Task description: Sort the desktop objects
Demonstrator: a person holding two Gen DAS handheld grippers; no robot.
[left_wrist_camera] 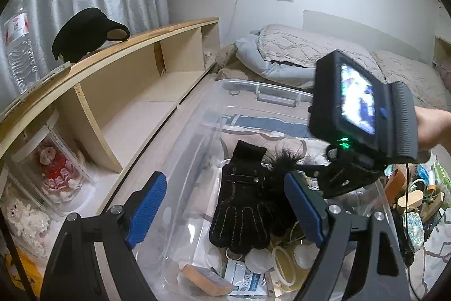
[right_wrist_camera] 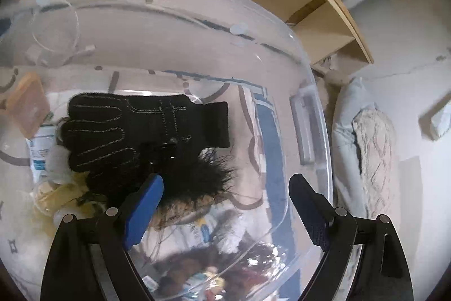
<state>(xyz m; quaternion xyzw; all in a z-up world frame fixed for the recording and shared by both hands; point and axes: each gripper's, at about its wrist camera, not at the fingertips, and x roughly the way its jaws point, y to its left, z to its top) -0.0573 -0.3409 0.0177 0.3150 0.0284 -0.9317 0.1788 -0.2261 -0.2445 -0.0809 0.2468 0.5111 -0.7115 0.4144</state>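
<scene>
A black glove [left_wrist_camera: 242,202] lies in a clear plastic bin [left_wrist_camera: 197,114], on top of a black furry item [left_wrist_camera: 282,160], white tape rolls [left_wrist_camera: 258,258], a packet and a brown block. My left gripper [left_wrist_camera: 228,212] is open and empty above the bin's near end. The right gripper's body with its lit screen [left_wrist_camera: 358,106] hangs over the bin at the right. In the right wrist view the glove [right_wrist_camera: 146,129] and the furry item [right_wrist_camera: 197,177] lie inside the bin [right_wrist_camera: 318,109]. My right gripper [right_wrist_camera: 225,213] is open and empty just above the furry item.
A wooden shelf [left_wrist_camera: 135,47] runs along the left with a black cap [left_wrist_camera: 84,33] and a water bottle [left_wrist_camera: 19,41] on top. A doll in a clear case [left_wrist_camera: 56,168] sits below. A pile of small objects [left_wrist_camera: 417,196] lies right of the bin. Bedding [left_wrist_camera: 310,52] lies behind.
</scene>
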